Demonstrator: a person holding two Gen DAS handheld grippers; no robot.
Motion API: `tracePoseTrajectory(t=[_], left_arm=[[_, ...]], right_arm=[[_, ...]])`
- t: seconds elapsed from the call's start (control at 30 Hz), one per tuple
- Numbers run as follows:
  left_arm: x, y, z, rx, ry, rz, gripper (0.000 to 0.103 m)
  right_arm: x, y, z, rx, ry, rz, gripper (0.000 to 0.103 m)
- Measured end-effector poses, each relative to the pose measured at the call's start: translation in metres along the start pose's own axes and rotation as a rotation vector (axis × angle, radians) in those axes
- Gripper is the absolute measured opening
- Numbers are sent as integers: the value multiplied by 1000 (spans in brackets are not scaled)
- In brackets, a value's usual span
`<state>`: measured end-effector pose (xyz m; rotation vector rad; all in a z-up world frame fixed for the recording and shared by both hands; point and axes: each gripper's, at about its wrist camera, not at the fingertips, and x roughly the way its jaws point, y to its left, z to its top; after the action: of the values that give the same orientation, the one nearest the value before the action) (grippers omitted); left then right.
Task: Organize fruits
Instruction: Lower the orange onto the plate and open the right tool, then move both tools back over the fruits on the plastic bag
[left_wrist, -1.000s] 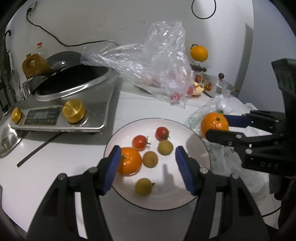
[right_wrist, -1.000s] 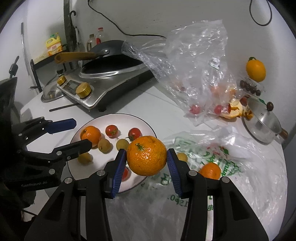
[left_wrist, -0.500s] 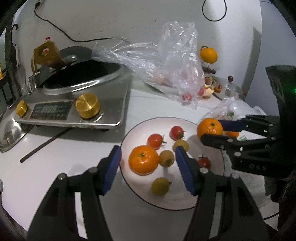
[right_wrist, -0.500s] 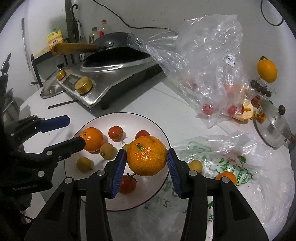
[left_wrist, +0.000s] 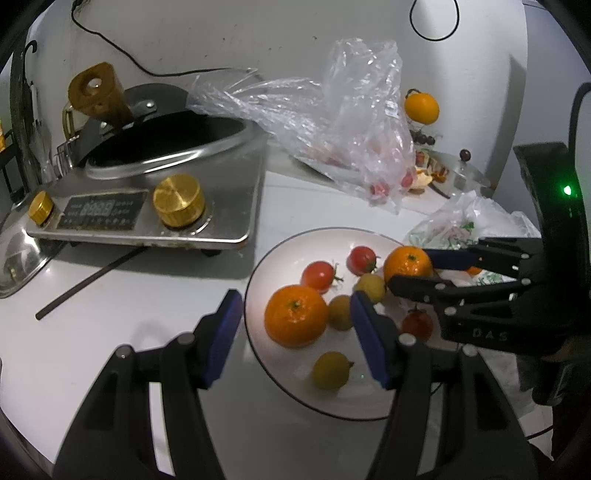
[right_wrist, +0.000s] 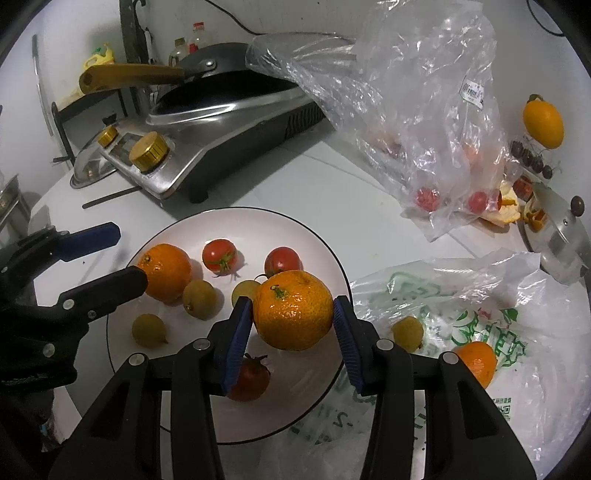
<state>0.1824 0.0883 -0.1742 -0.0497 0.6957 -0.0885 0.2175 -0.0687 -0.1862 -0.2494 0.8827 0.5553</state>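
Right claw (right_wrist: 293, 320): pinching a tangerine (right_wrist: 293, 309) above the plate (right_wrist: 325, 254).
Left claw (left_wrist: 295, 332): spread, empty, over that plate's near rim.
Plated: one tangerine, tomatoes, small yellow fruits.
Outstanding: fruit on printed bag (right_wrist: 476, 362) beside right claw.

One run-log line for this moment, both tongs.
right tongs: shut on orange, over plate | left tongs: open, empty, near plate
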Motion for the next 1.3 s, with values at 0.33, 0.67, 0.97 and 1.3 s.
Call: tracePoseTrajectory(t=[0.33,0.67,0.97,1.3], left_arm=[[-1,0,-1,-2,-2,-5,62],[-10,-5,-2,7,-14,-6,62],[-21,-18,-1,15,-26,-20,62],[-34,-36,-2,37,-39,-23,62]], right_arm=[[4,3,-1,-2,18,-6,48],[-11,4,-2,-3,-10,-14,55],[-31,2,-8,1,-35,-24,55],[-60,-2,-20,17,-75,-35,55]])
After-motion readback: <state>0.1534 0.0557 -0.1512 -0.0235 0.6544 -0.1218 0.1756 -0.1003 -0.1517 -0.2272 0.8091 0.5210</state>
